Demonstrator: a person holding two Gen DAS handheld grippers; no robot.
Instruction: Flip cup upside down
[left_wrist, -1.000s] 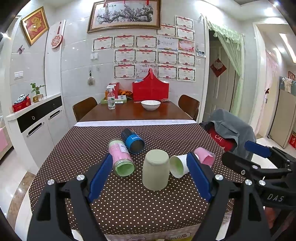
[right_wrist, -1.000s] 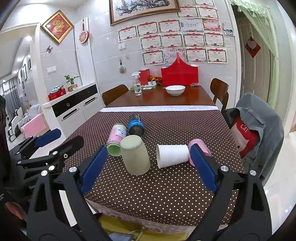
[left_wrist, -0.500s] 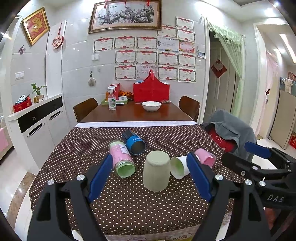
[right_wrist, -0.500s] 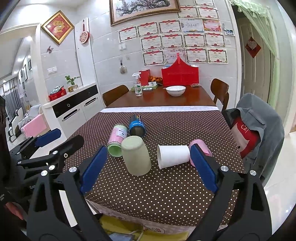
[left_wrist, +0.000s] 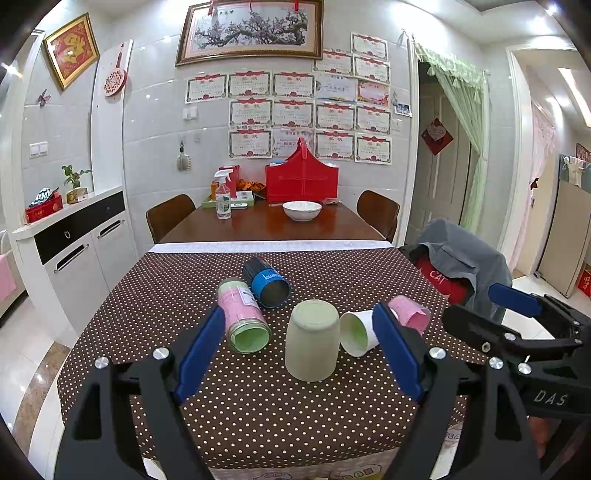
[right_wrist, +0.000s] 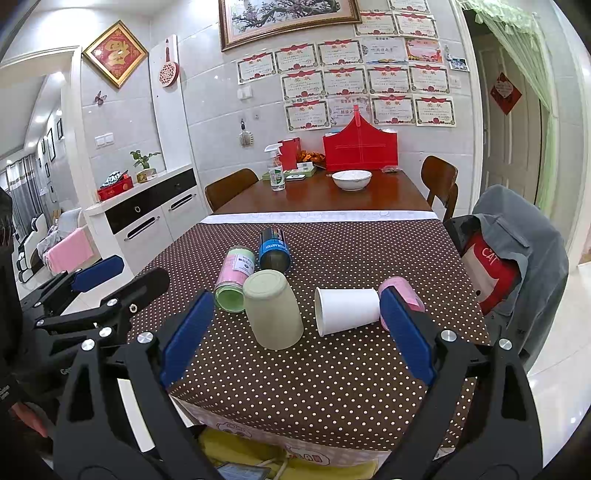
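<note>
Standing mouth-down on the brown polka-dot tablecloth (left_wrist: 258, 410), the pale green cup (left_wrist: 313, 340) sits near the table's front edge, its flat base facing up. Just to its right a white paper cup (left_wrist: 357, 333) lies on its side, and a pink cup (left_wrist: 410, 314) lies beyond that one, close to its bottom end. Just to the left of the green cup lies a pink-labelled jar (left_wrist: 243, 321) with its green opening toward the camera, and a blue can (left_wrist: 266, 282) lies on its side just behind the jar, farther from the near edge.

The left gripper (left_wrist: 299, 352) hangs in front of the table with its blue-padded fingers spread wide, framing the green cup without touching it and holding nothing. The right gripper (right_wrist: 297, 332) is likewise spread wide and empty, with the green cup and the paper cup showing between its fingers, apart from both. In the far background a white bowl (left_wrist: 302, 210) and a spray bottle (left_wrist: 223, 195) stand on a wooden table (left_wrist: 266, 225).
</note>
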